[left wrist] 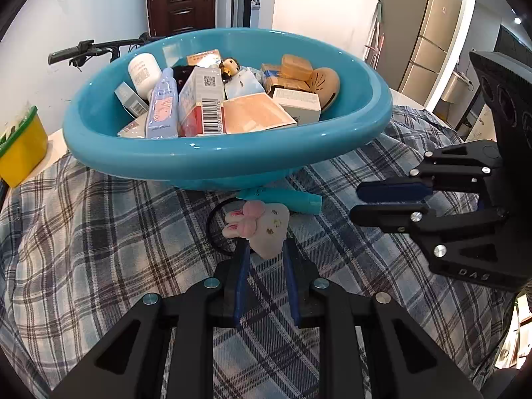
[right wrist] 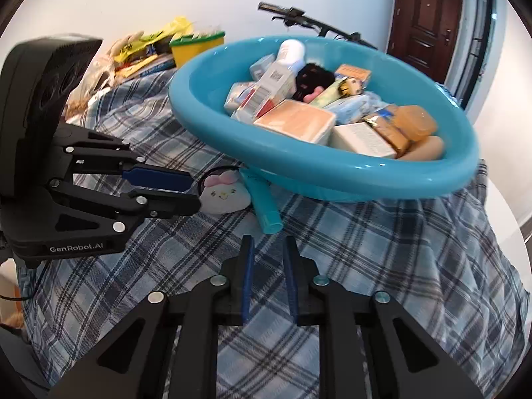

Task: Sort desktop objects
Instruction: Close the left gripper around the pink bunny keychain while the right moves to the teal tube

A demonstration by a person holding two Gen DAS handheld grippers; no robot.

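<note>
A white plush bunny [left wrist: 266, 224] with pink ears lies on the plaid cloth [left wrist: 99, 232] in front of a blue basin [left wrist: 232, 146] heaped with boxes and bottles. My left gripper [left wrist: 265, 246] is shut on the bunny's near end. In the right wrist view the same gripper [right wrist: 194, 192] comes in from the left and meets the bunny [right wrist: 227, 194]. A black hair ring [left wrist: 212, 232] lies under the toy, and a teal tube [left wrist: 286, 201] lies beside it under the basin's rim. My right gripper [right wrist: 268, 242] is shut on nothing over the cloth, just short of the tube [right wrist: 262, 206].
A yellow bin [left wrist: 20, 153] with a green rim stands at the far left of the table. Snack packets [right wrist: 143, 50] are piled beside it. A bicycle handlebar [left wrist: 79, 50] sticks out behind the basin. The right gripper's body [left wrist: 465, 199] fills the right side of the left wrist view.
</note>
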